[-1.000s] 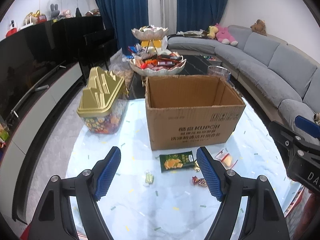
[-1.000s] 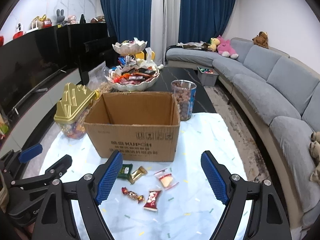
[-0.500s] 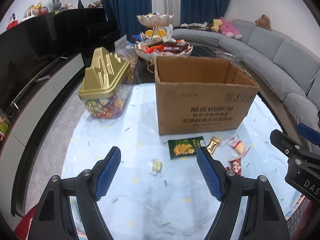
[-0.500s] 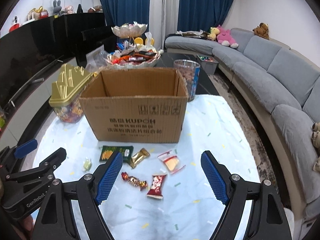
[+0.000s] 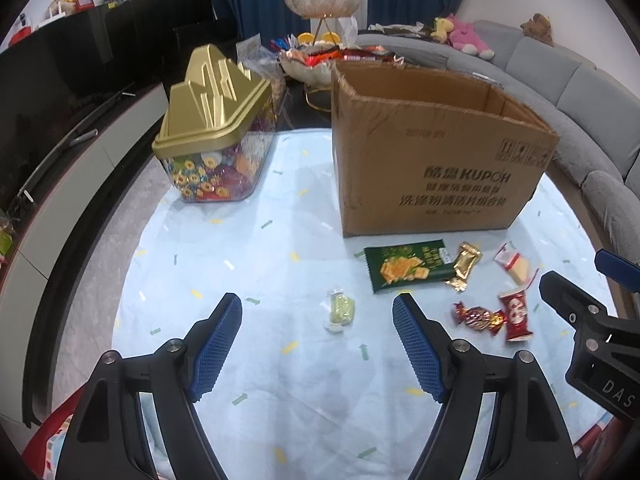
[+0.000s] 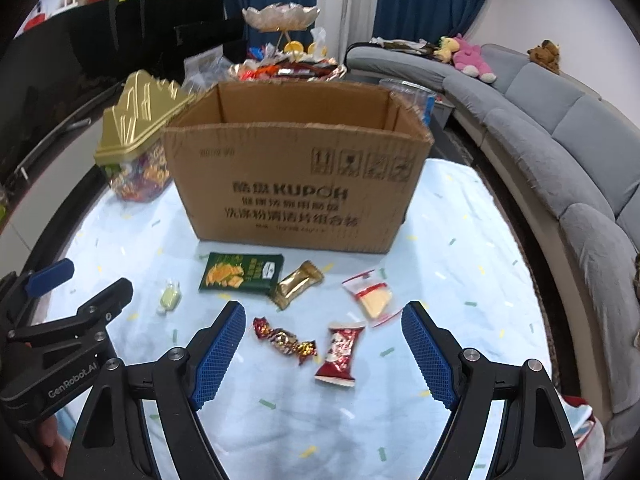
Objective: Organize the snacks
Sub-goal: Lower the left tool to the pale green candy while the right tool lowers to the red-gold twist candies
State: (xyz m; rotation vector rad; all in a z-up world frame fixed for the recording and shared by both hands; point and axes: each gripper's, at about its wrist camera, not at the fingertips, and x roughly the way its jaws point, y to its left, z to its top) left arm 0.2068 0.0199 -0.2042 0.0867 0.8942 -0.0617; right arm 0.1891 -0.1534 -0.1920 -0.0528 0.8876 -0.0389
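Both our grippers — left gripper (image 5: 318, 340) and right gripper (image 6: 322, 344) — are spread wide (holding nothing); we should lower slowly over the red candy (image 6: 339, 350), then squeeze gently.

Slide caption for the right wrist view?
Open right claw hovers over red candy packet and foil candy before cardboard box.

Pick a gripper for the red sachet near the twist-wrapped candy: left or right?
Right. The red sachet lies between the right gripper's open fingers, next to the twist-wrapped candy. The left gripper, also open, is lined up with the small green candy; the sachet lies outside its right finger.
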